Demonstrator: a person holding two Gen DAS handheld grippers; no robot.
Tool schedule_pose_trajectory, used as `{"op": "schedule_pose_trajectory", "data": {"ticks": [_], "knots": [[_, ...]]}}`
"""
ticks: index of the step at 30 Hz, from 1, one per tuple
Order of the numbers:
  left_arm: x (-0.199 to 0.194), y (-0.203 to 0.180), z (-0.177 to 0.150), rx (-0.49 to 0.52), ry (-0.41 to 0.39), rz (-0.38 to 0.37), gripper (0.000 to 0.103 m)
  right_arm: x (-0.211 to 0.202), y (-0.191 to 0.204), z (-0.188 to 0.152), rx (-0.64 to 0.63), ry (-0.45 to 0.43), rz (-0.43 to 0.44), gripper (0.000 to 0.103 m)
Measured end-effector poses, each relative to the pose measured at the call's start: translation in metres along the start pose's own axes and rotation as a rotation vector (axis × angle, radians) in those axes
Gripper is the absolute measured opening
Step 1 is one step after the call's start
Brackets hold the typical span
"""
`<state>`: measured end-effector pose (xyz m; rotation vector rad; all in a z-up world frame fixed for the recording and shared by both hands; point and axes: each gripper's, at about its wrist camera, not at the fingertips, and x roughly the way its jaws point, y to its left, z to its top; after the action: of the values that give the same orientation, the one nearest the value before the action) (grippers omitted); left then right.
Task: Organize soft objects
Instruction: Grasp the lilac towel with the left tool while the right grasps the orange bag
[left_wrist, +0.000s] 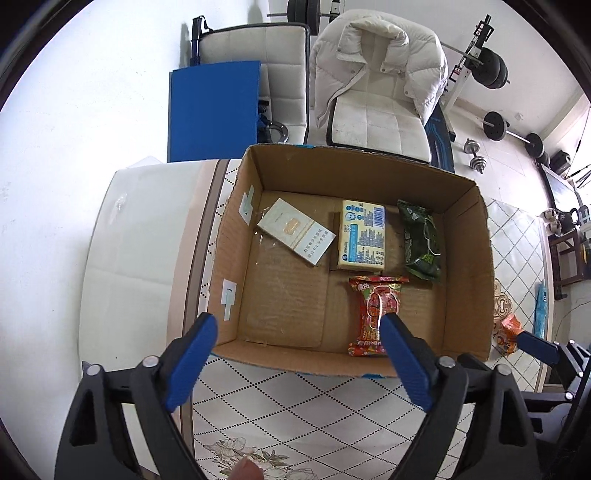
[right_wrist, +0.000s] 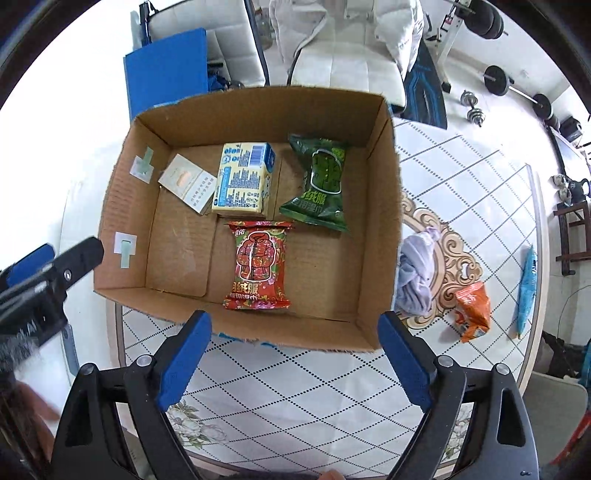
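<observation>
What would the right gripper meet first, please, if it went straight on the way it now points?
Probably the red packet on the floor of the box. The open right gripper points down over the box's near wall, and the packet lies on that line; depth is uncertain, so it might clip that wall first.

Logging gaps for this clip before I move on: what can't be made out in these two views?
- Orange packet: cut off by the box wall in the left view.
- Crumpled cloth: hidden behind that wall in the left view.
- Red packet: lower part covered by a left gripper finger.
- Blue wrapper: label too small.
</observation>
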<state>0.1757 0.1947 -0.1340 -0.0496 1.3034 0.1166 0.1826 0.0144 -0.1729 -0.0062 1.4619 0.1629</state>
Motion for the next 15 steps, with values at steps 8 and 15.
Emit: {"op": "schedule_pose_trajectory", "data": {"ticks": [8,15], "knots": [[-0.034,-0.017,-0.016,0.017,-0.057,0.019,0.097,-0.031,-0.010,-0.017,-0.004,-0.053,0.044,0.094],[-0.058,-0.083,-0.012,0.111,-0.072,0.023,0.097,-0.053,-0.076,-0.027,0.094,-0.066,0.116,0.094]]}}
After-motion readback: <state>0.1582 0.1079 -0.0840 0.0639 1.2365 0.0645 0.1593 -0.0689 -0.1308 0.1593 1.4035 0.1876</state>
